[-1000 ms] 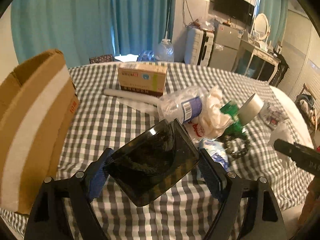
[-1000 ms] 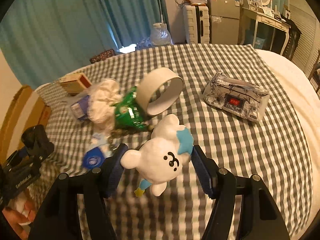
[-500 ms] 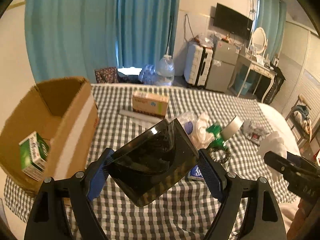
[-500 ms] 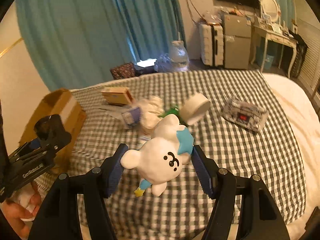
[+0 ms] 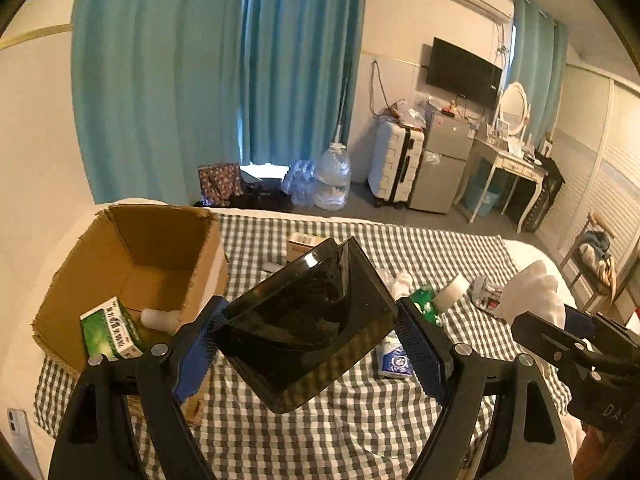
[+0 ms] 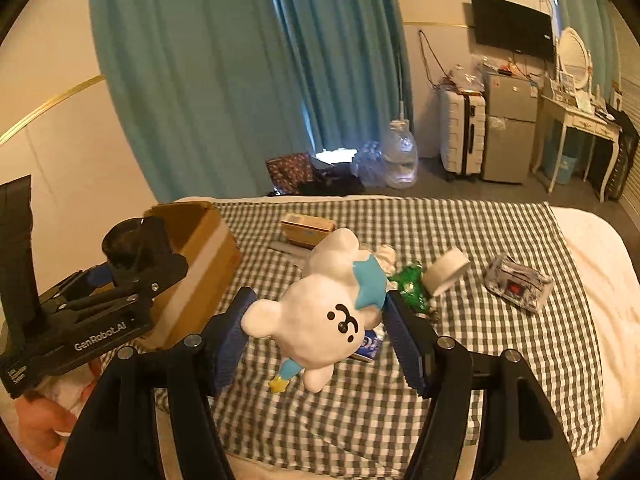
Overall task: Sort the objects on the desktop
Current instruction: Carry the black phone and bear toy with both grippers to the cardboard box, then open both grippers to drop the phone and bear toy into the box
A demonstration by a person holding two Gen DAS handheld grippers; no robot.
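Note:
My left gripper is shut on a dark smoked-plastic square dish, held tilted high above the checked tablecloth. To its left stands an open cardboard box with a green carton and a white bottle inside. My right gripper is shut on a white bear toy with a blue patch, also lifted above the table. The toy shows at the right edge of the left wrist view. In the right wrist view the box stands left of the toy.
On the cloth lie a tan box, crumpled white plastic, a green wrapper, a tape roll, a patterned tissue pack and a blue-white packet. A phone lies at the left edge. Furniture stands beyond the table.
Both grippers have risen well above the table with the dish and the toy still held. The box's inside has come into view and the table objects look smaller.

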